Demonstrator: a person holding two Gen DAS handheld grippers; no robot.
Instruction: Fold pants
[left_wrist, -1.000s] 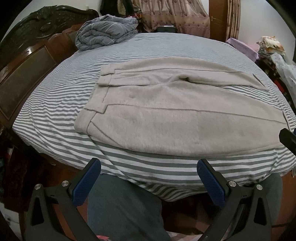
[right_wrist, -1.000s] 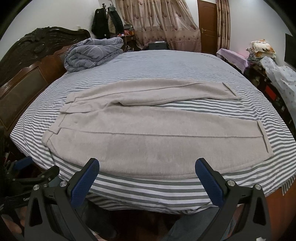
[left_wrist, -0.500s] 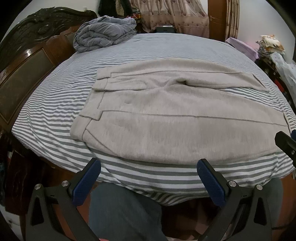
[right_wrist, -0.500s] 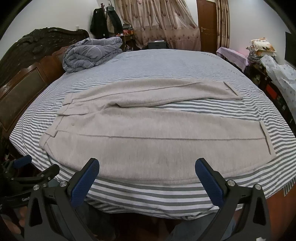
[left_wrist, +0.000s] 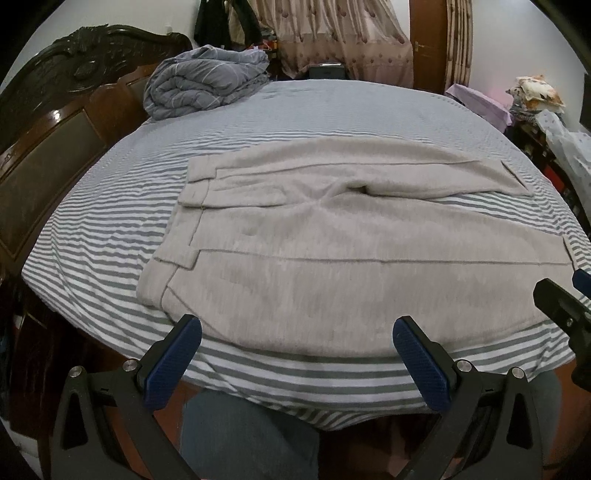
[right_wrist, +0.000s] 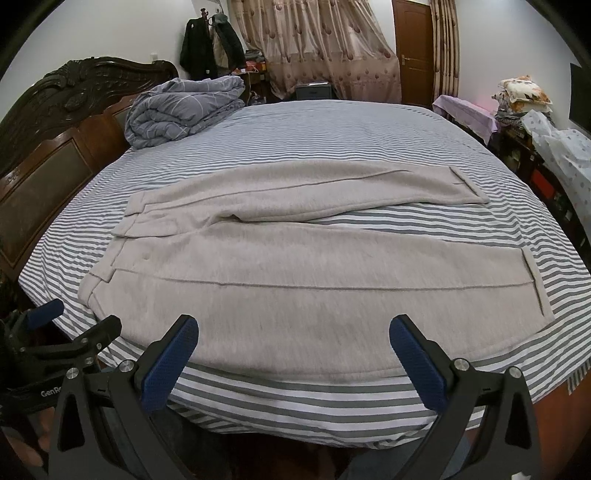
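Observation:
Light grey pants lie spread flat on the striped bed, waistband to the left, both legs running right with a strip of sheet between them. They also show in the right wrist view. My left gripper is open and empty, hovering over the bed's near edge just short of the pants' near hem side. My right gripper is open and empty, also at the near edge, in front of the near leg. Each gripper shows at the edge of the other's view.
A folded grey-blue duvet sits at the far left of the bed by the dark wooden headboard. Cluttered furniture and bags stand along the right. Curtains and a door are at the back. A person's leg is below.
Both grippers have moved forward and slightly up toward the bed edge; the pants look closer and lie unchanged. Both grippers stay open.

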